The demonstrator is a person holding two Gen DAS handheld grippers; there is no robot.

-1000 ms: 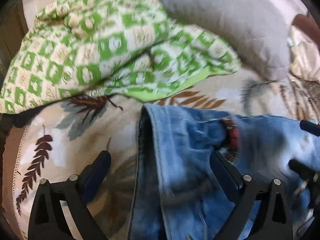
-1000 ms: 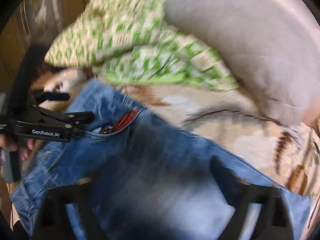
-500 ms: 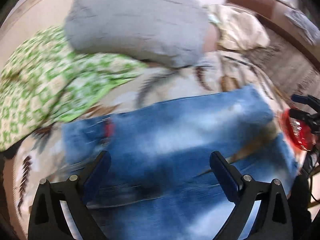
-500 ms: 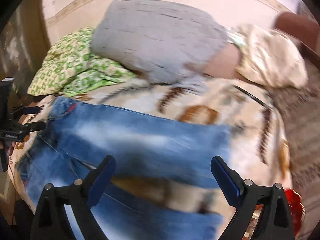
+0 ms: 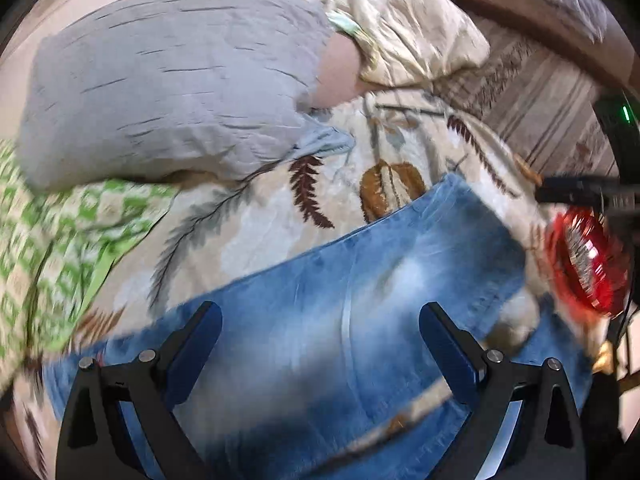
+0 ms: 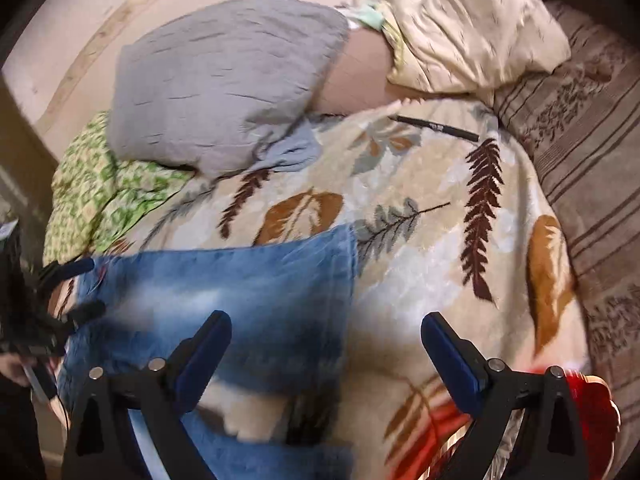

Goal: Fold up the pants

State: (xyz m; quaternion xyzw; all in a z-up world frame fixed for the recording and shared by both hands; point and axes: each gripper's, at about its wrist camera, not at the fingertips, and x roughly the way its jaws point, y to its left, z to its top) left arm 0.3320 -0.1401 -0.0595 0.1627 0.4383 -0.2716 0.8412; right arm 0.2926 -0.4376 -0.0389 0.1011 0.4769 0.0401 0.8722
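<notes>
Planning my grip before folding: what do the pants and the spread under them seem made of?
Jeans: apparently blue denim, matte, faded pale patches, stitched hem. Leaf-print blanket: seemingly plush fleece, with a soft fuzzy nap, though blur leaves this uncertain.

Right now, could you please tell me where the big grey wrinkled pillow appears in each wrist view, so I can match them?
Left wrist view: the grey wrinkled pillow fills the upper left, above the blue denim jeans.
Right wrist view: it sits upper centre-left, beyond the jeans.
Shared landmark: the green-and-white patterned cloth tucked under the pillow's lower left edge.
</notes>
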